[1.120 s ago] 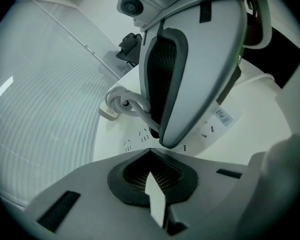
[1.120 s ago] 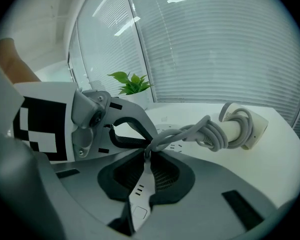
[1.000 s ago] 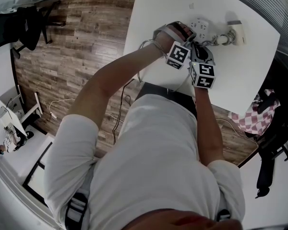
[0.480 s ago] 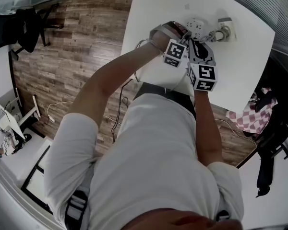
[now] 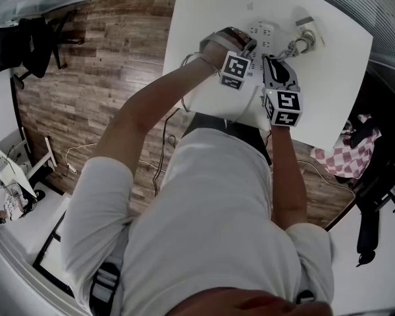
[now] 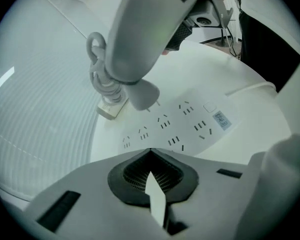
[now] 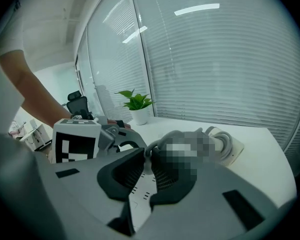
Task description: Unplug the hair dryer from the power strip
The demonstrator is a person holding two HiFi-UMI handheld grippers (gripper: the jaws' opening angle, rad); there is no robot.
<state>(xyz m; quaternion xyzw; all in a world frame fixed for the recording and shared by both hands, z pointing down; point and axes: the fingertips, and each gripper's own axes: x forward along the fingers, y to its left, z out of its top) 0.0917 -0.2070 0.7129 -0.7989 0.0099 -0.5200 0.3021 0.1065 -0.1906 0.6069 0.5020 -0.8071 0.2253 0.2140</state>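
Well, you're abt done: right gripper is clamped on the plug, held just above the power strip whose sockets look empty, left gripper has jaws together at the strip's near edge, hair dryer lies on the surface beyond; only set-down's left.

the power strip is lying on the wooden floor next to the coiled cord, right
Not the floor. The power strip is lying on the white table, next to the coiled cord. The head view shows it: the wooden floor is down beside the table.
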